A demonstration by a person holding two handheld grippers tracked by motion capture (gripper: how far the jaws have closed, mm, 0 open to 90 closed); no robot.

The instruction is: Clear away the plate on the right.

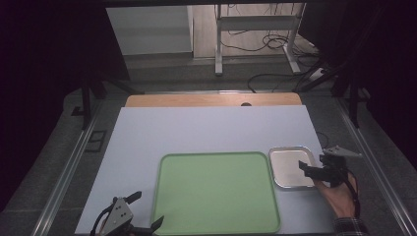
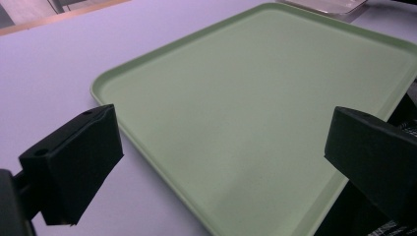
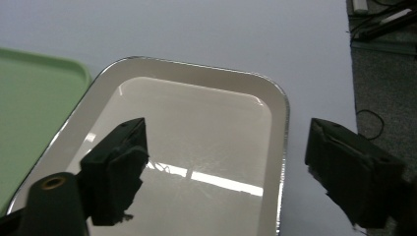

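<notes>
Looking at this one, the right tongs (image 1: 309, 169) hover over the small metal tray (image 1: 282, 160), which sits on the desk (image 1: 196, 132) just beside the right edge of the big green tray (image 1: 216, 196). In the right gripper view the jaws stand spread, one above the tray's shiny floor and the other out past its right rim (image 3: 284, 147), so that rim runs between them with nothing pinched yet. The left tongs (image 1: 147, 214) sit at the near-left corner of the green tray, also spread wide and holding nothing.

My guess on handling: that metal tray looks thin, light and stiff, and the polished surface probably gets slippery. It's shallow with a rolled lip, so the rim is really the only place to bite, likely mid-way along the right side where the jaws already straddle it. Pinch near a corner and I'd expect it to swing or tip. Being empty, it shouldn't need much squeeze, but it may skate across the desk if nudged first.
</notes>
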